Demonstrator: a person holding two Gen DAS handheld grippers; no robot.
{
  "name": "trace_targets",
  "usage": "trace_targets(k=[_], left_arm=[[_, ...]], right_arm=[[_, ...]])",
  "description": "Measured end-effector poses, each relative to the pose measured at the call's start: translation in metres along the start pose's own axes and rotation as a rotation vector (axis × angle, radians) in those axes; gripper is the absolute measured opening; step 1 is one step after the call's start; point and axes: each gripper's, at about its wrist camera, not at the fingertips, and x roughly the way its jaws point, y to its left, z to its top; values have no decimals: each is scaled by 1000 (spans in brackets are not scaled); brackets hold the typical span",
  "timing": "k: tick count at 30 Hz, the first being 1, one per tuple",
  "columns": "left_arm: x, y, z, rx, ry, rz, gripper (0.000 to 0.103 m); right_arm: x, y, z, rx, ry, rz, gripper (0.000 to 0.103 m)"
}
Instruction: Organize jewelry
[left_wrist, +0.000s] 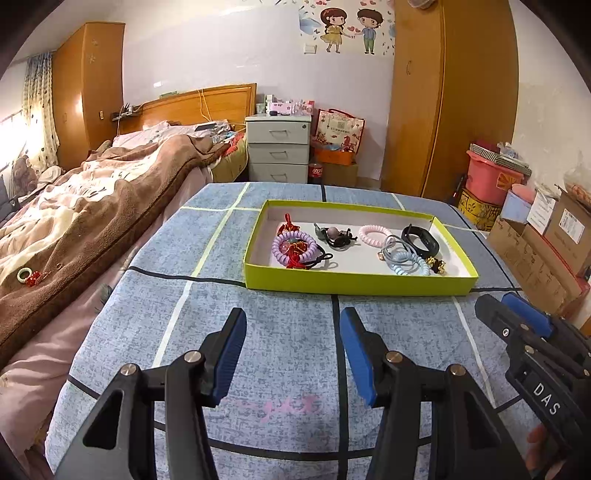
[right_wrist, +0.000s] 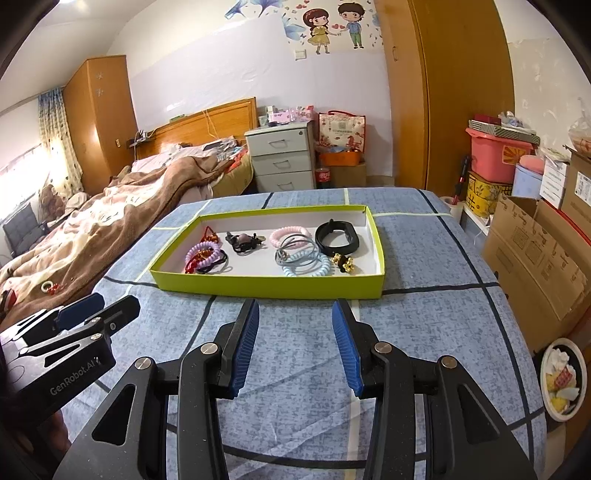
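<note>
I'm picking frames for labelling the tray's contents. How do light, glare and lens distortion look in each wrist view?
Left wrist view: strong fisheye bend with dark corners, the window blown out at left, the green tray evenly lit and sharp. Right wrist view: the same curved edges, window glare at left, the tray clear with soft shadows, a bright spot on the wardrobe.

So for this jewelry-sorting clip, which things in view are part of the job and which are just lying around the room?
Part of the job:
- green tray
- purple coil hair tie
- pink coil hair tie
- blue coil hair tie
- black band
- gold charm
- left gripper and right gripper, both open and empty

Just lying about:
- brown blanket
- drawer unit
- cola bottle
- pink bin
</note>
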Motion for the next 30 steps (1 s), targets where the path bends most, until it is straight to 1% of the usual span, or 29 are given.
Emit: trace_targets(k=[30], left_arm=[[4,-1,-2,4,15,0,55]], right_arm=[[3,0,1,4,20,-2,42]])
